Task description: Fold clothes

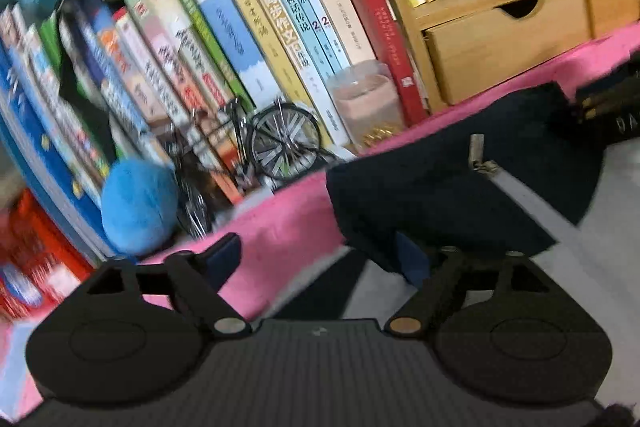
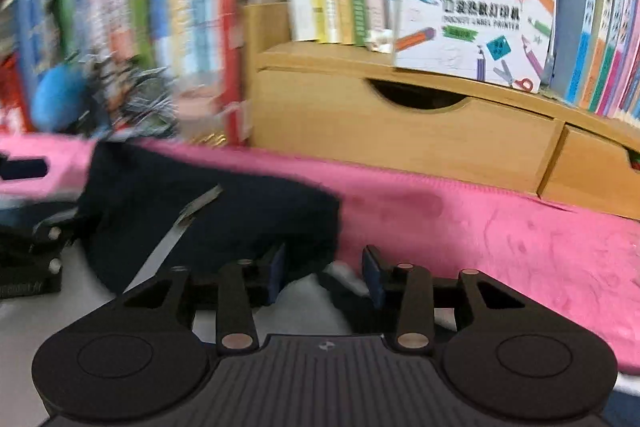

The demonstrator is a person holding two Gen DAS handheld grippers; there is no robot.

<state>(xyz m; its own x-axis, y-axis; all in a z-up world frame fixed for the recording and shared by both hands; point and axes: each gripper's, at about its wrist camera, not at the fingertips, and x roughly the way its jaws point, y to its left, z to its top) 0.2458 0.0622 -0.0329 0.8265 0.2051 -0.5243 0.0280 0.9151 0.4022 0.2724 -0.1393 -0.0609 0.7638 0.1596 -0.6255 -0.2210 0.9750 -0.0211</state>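
A dark navy and grey jacket [image 1: 448, 195] with a silver zipper pull [image 1: 478, 151] lies on the pink mat [image 1: 280, 223]. My left gripper [image 1: 320, 259] is open wide. Its left finger is over the pink mat, and its right finger sits at the edge of the navy collar. In the right wrist view, the jacket [image 2: 224, 215] spreads out to the left of my right gripper [image 2: 324, 273]. That gripper's jaws stand partly apart over the garment's right edge. Grey and navy cloth lies between the pads, and neither pad visibly presses on it.
A shelf of upright books [image 1: 248, 27] and a wooden drawer box [image 2: 400, 135] stand just behind the mat. On the left are a toy bicycle [image 1: 276, 139], a blue plush ball [image 1: 138, 205] and a clear cup [image 1: 368, 103]. Bare pink mat [image 2: 500, 239] stretches to the right.
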